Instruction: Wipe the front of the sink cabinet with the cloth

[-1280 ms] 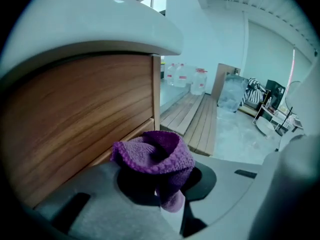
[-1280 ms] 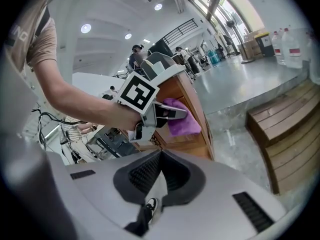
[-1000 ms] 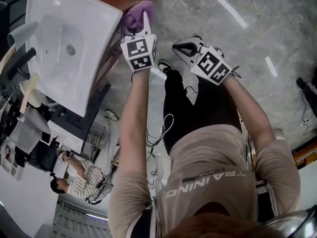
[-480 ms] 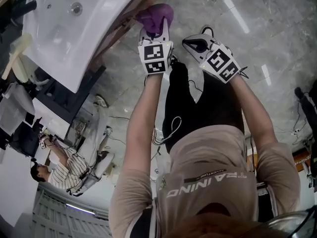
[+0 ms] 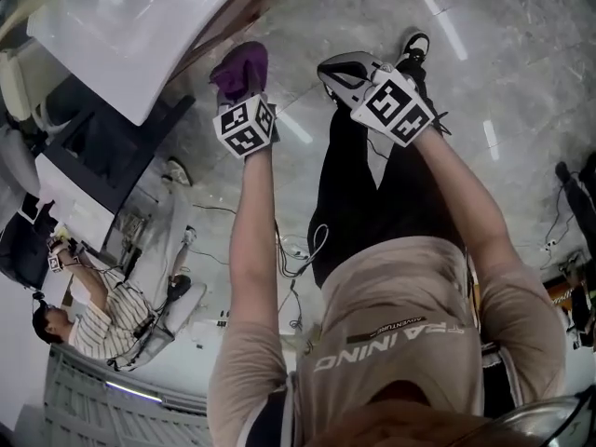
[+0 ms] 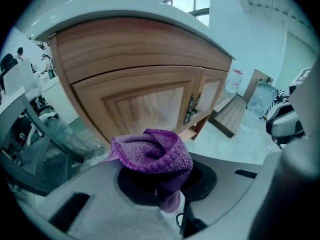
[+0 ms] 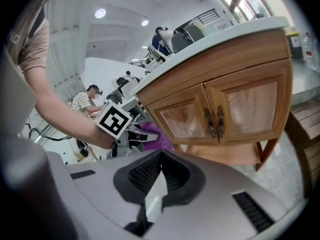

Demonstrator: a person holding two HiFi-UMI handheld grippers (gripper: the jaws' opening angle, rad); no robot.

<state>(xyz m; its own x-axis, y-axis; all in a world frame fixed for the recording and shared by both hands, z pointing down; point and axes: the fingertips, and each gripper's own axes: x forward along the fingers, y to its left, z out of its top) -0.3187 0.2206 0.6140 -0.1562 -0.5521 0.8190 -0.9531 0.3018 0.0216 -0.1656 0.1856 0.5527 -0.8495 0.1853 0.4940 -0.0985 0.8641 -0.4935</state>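
While my left gripper (image 6: 165, 194) clamps the crumpled purple cloth (image 6: 152, 151) clear of the brown wooden sink cabinet (image 6: 145, 99), with my right gripper (image 7: 152, 184) closed on nothing, I judge wiping next needs contact.

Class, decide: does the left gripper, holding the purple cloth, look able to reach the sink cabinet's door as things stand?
Probably yes. The left gripper faces the cabinet door with the purple cloth bunched in its jaws, a short way off, and nothing stands between them.
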